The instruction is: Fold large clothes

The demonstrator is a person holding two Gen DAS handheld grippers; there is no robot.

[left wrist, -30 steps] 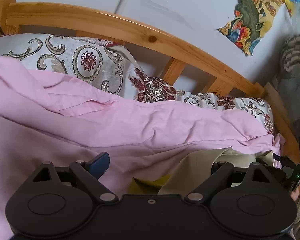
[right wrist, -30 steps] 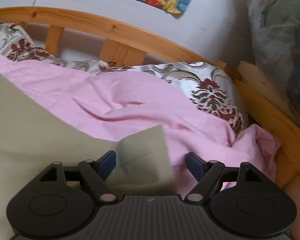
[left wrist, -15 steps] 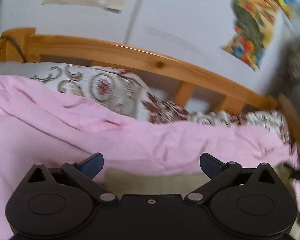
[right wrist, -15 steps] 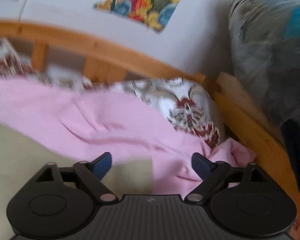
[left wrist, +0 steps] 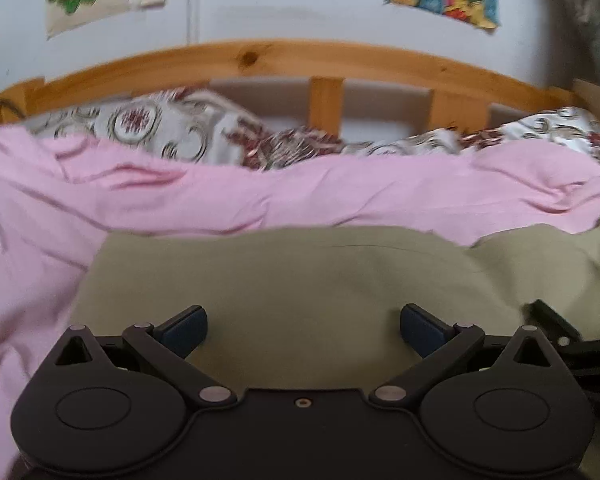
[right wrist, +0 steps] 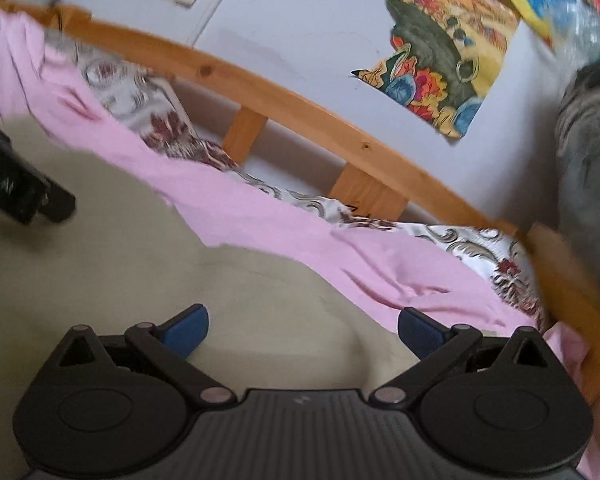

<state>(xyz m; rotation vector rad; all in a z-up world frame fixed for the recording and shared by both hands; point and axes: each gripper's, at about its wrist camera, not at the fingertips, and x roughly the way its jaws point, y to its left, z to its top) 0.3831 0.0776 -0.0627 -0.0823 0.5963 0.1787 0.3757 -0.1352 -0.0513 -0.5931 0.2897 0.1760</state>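
An olive-green garment (left wrist: 300,276) lies flat on the pink bedsheet (left wrist: 180,196), its far edge straight and folded. It also shows in the right wrist view (right wrist: 140,264). My left gripper (left wrist: 304,330) is open and empty, above the garment's near part. My right gripper (right wrist: 302,330) is open and empty too, over the garment near its right edge. The right gripper's body shows at the right edge of the left wrist view (left wrist: 560,332); the left one shows at the left of the right wrist view (right wrist: 16,184).
A wooden headboard (left wrist: 260,56) runs behind patterned pillows (left wrist: 172,128). Colourful pictures (right wrist: 440,64) hang on the white wall. The wooden bed rail (right wrist: 572,292) lies right, with grey cloth (right wrist: 592,152) hanging beyond it.
Both grippers let go of the olive garment and opened. They pulled back and up, and the garment now lies flat on the sheet.
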